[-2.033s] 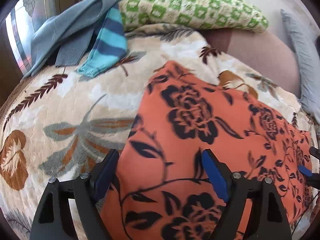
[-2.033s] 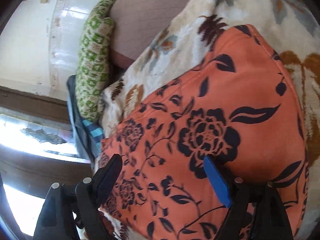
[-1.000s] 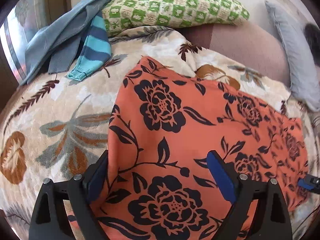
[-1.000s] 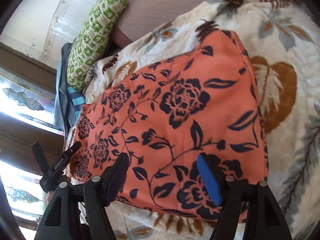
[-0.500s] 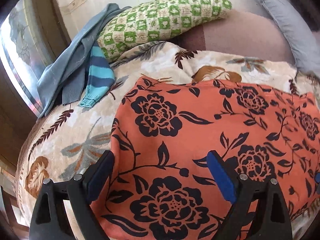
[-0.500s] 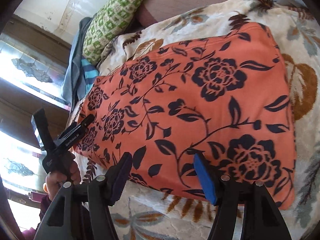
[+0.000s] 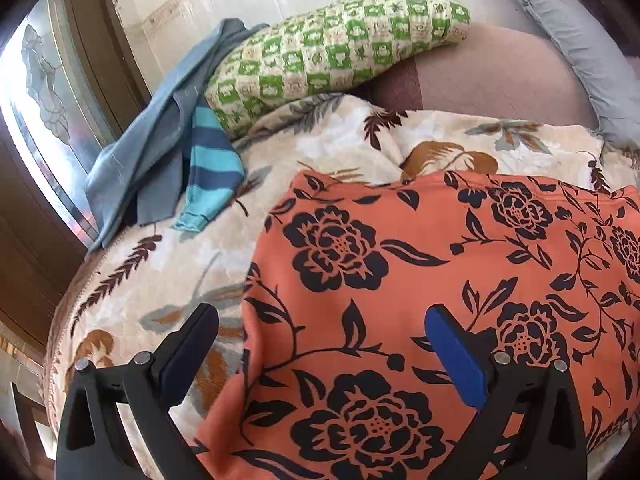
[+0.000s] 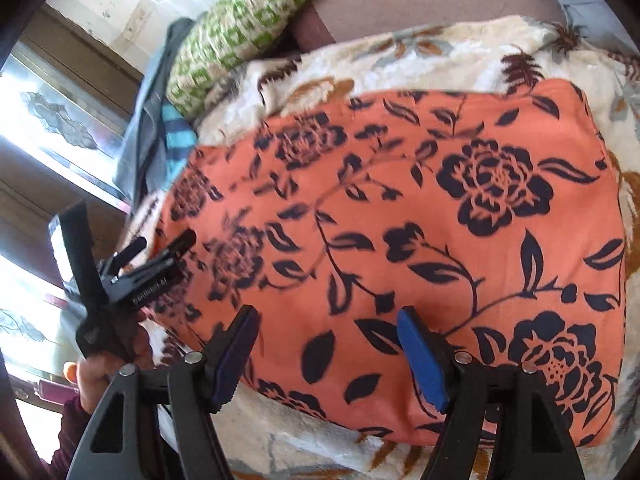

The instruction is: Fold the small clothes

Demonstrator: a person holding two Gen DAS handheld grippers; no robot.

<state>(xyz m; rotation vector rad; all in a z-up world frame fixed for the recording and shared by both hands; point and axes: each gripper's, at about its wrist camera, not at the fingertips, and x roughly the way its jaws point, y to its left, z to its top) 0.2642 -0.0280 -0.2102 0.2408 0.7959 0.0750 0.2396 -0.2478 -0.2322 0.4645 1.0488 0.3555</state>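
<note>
An orange garment with a black flower print (image 7: 420, 280) lies flat on a cream leaf-patterned blanket (image 7: 172, 264); it also shows in the right wrist view (image 8: 420, 240). My left gripper (image 7: 320, 328) is open and empty above the garment's left part. It shows from the side in the right wrist view (image 8: 160, 256), at the garment's far end. My right gripper (image 8: 326, 332) is open and empty above the garment's near edge.
A green checked pillow (image 7: 332, 52) lies at the back by the wall. A grey-blue cloth (image 7: 148, 152) and a striped teal sleeve (image 7: 208, 168) lie at the back left by a window. A grey pillow (image 7: 580, 28) lies at the back right.
Both grippers have drawn back and up from the garment, staying open. The garment now lies spread flat, and more of the bed is in view.
</note>
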